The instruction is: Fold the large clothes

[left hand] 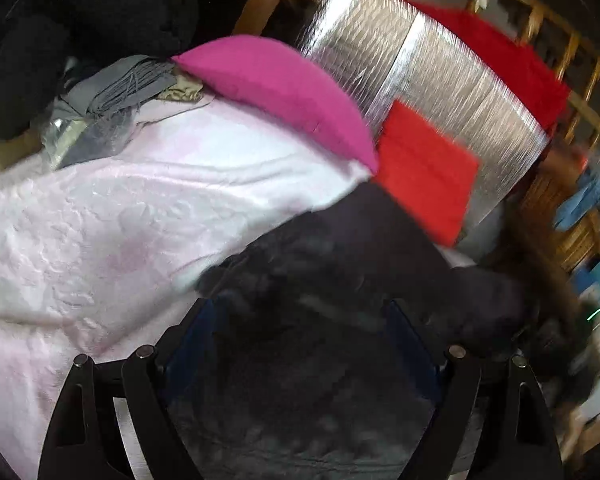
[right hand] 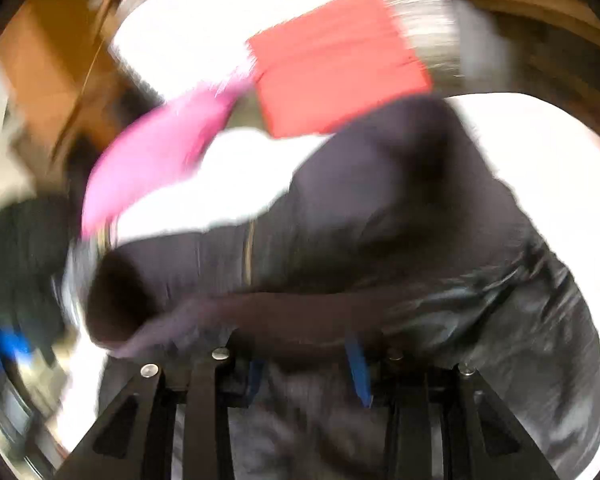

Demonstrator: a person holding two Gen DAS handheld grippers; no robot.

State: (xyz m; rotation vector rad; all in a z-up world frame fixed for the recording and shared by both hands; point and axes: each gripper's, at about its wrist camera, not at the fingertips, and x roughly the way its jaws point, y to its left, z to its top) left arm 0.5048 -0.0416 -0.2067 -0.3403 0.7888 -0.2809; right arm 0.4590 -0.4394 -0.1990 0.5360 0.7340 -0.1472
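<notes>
A pale pink quilted blanket (left hand: 112,216) covers the bed and takes up most of the left wrist view. On top of it, toward the near side, lies the dark, heavy garment (left hand: 340,264), rumpled and bunched rather than spread flat; in the right wrist view it fills the middle and right, with what looks like a zip line (right hand: 250,248) running down it. Behind the garment a silver foil-faced panel (left hand: 440,92) leans against the wooden railing (left hand: 580,80), with a magenta cushion (left hand: 284,88) and a red folded cloth (left hand: 424,176) just in front of it.

The left gripper (left hand: 300,344) stands wide, its jaws spread with dark fabric lying between them; I cannot tell whether the pads actually press on it. The right gripper (right hand: 308,364) is set much narrower and dark cloth sits bunched between its blue-padded fingers (right hand: 358,372), so it looks to be holding a fold of the garment, though the blur makes this a judgement.

This seems an early step: gathering and lifting the garment to lay it out. Next, I reckon, both hands need firm holds on two separate edges, drawn apart so the cloth flattens on the blanket before any fold.
</notes>
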